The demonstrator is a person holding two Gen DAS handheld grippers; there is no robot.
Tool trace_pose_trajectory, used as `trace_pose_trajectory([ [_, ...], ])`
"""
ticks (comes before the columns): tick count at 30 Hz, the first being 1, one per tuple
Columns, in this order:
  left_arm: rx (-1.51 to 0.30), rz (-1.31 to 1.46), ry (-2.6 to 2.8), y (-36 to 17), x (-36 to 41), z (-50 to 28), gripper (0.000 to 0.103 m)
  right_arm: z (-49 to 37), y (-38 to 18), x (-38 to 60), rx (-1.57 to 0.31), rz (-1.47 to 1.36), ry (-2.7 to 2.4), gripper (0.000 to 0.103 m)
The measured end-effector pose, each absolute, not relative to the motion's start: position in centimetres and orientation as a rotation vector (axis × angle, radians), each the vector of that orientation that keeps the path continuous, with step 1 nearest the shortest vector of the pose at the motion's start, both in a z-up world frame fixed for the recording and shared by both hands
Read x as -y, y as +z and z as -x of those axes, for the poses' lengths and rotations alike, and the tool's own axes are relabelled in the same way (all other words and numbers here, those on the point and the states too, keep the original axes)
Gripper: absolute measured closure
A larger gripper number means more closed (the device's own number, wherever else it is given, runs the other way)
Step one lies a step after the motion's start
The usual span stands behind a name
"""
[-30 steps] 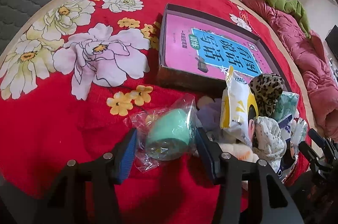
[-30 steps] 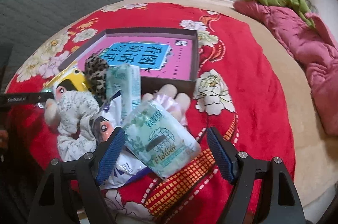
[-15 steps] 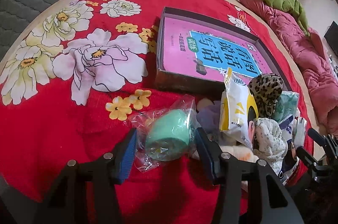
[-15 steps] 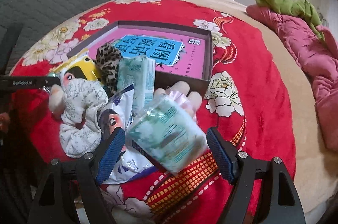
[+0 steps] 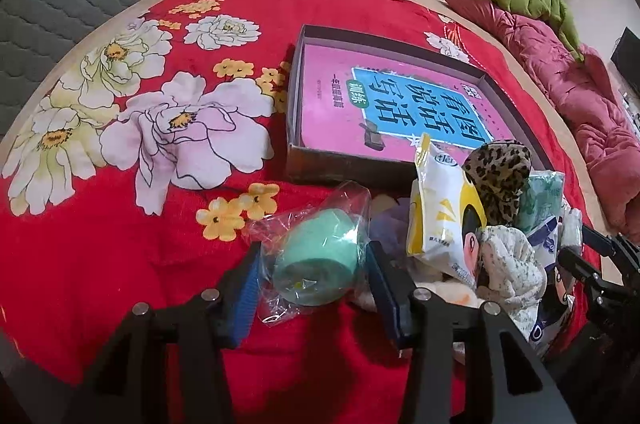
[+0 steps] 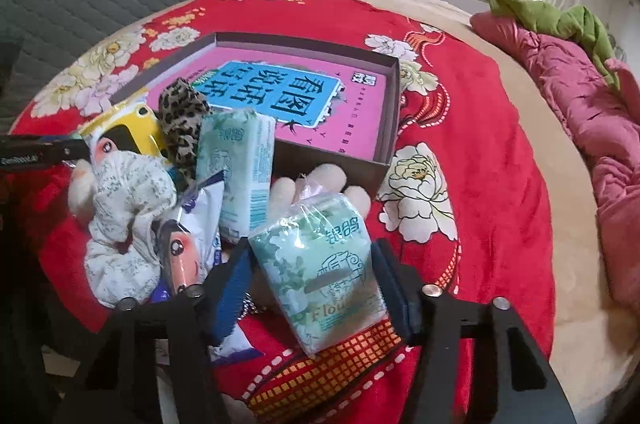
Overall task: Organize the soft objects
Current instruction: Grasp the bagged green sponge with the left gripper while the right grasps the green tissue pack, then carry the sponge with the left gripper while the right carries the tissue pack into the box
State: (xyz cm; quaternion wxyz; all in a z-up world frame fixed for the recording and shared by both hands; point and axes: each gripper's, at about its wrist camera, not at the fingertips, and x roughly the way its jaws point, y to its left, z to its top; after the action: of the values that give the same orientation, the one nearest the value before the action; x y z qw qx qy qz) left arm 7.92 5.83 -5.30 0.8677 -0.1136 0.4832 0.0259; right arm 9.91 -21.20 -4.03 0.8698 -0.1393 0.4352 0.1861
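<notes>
Left gripper (image 5: pixel 314 278) jaws closing on bagged sponge (image 5: pixel 316 264); right gripper (image 6: pixel 312 286) closing on tissue pack (image 6: pixel 320 272). Soft pile (image 6: pixel 132 207) crowding box (image 6: pixel 332 159) front.

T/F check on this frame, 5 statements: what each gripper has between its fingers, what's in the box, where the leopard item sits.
1. The left gripper has a green egg-shaped item in a clear bag between its fingers. True; the jaws are closing.
2. The right gripper straddles a yellow snack bag. False: a green tissue pack is between its closing jaws.
3. The shallow box holds a pink book. True.
4. The leopard-print item lies alone at the bed's far edge. False: it sits in the pile beside the box.
5. The bedspread is plain blue. False: red with large flowers.
</notes>
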Motion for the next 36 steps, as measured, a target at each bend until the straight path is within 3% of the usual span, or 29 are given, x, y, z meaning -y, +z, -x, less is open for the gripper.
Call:
trace_pose_trajectory([
  [7,-0.982,0.243,0.049,-4.8,-6.0,-7.8,0.058,-10.3,-2.9,22.9,-0.882,0.184,0.379,0.052],
  [20,-0.859,0.244,0.082,-2.0,-6.7,-7.2,0.058,-9.9,0.8,23.9,-0.723,0.031,0.396,0.053],
  [36,-0.809,0.228,0.068,-0.4,-5.5,-10.7,0.058,-12.7,1.9,21.4,-0.659,0.004,0.457,0.053],
])
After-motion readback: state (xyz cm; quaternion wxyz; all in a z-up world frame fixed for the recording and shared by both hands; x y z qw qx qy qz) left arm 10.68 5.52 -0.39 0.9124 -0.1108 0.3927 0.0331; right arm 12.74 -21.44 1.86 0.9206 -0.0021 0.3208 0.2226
